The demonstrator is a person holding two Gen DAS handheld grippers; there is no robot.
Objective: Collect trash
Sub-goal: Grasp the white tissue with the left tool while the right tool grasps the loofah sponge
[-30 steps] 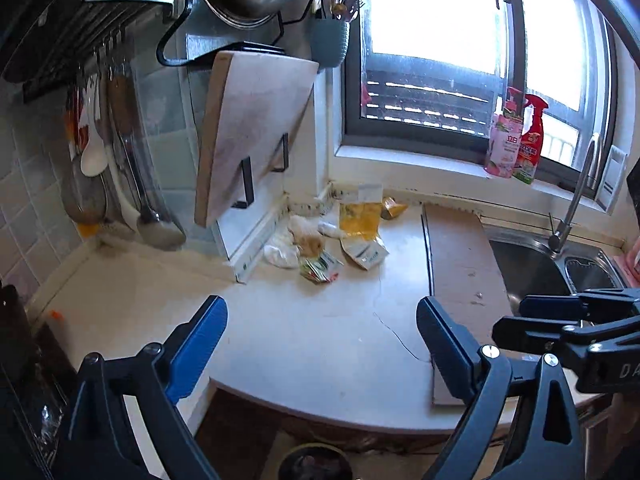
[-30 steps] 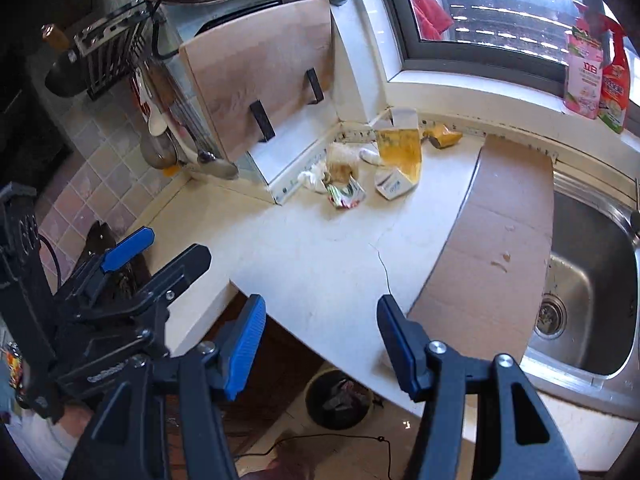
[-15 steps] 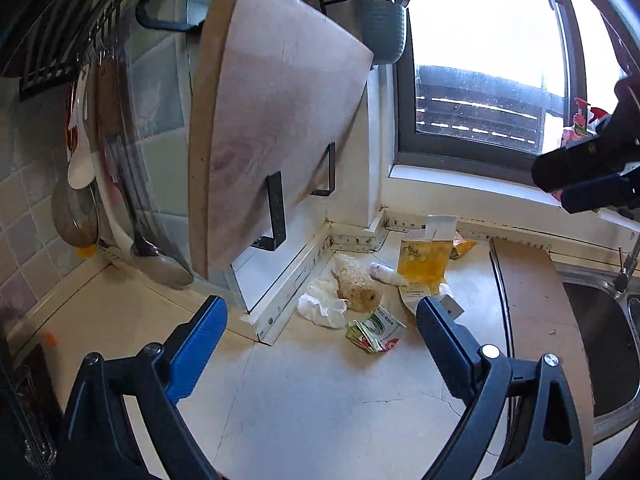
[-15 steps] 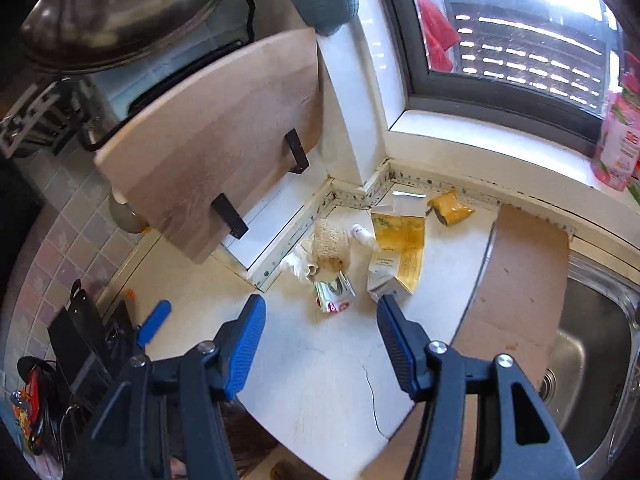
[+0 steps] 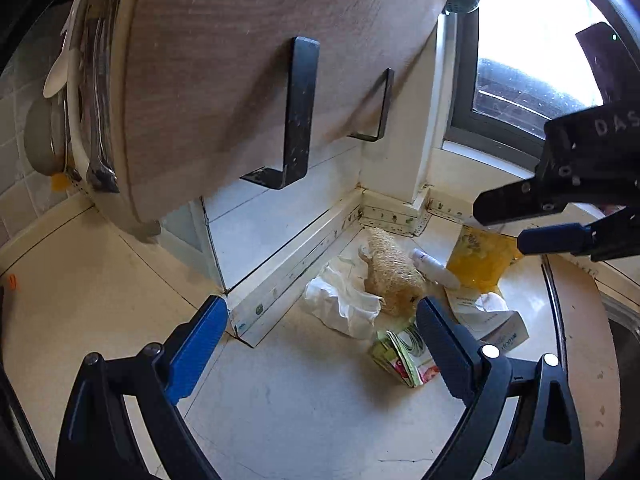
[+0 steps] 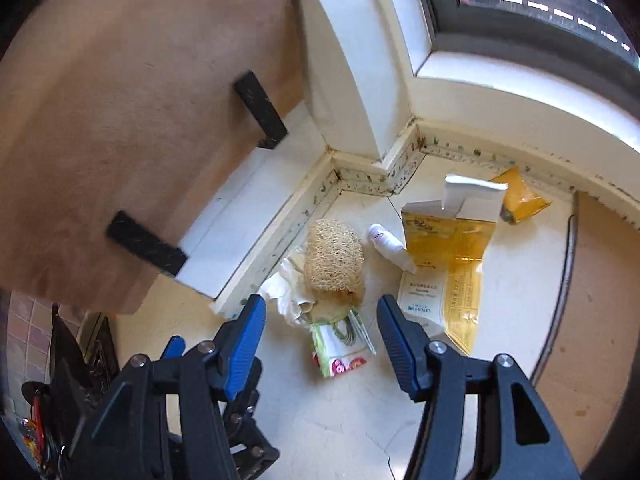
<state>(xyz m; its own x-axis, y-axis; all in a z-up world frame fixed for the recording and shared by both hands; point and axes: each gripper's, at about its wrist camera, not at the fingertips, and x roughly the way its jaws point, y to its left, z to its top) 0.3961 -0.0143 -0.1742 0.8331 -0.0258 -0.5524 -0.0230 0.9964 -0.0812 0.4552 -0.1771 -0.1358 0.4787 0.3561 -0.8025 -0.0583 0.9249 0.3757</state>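
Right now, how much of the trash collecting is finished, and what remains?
Nothing looks collected yet. Both the left gripper and the right gripper are open and empty, hanging above the pile in the counter corner. In hand: only the approach. Left to pick up: the white tissue, loofah scrub, green wrapper, small white bottle, yellow carton and yellow packet.

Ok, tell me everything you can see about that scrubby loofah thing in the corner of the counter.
The loofah is a tan, coarse, fibrous pad, roughly oblong and stiff-looking, seemingly dry. It lies flat on the counter near the corner trim, partly resting on crumpled white tissue. A small white tube lies just beside it, and a green packet sits at its near end. No jaws touch it.
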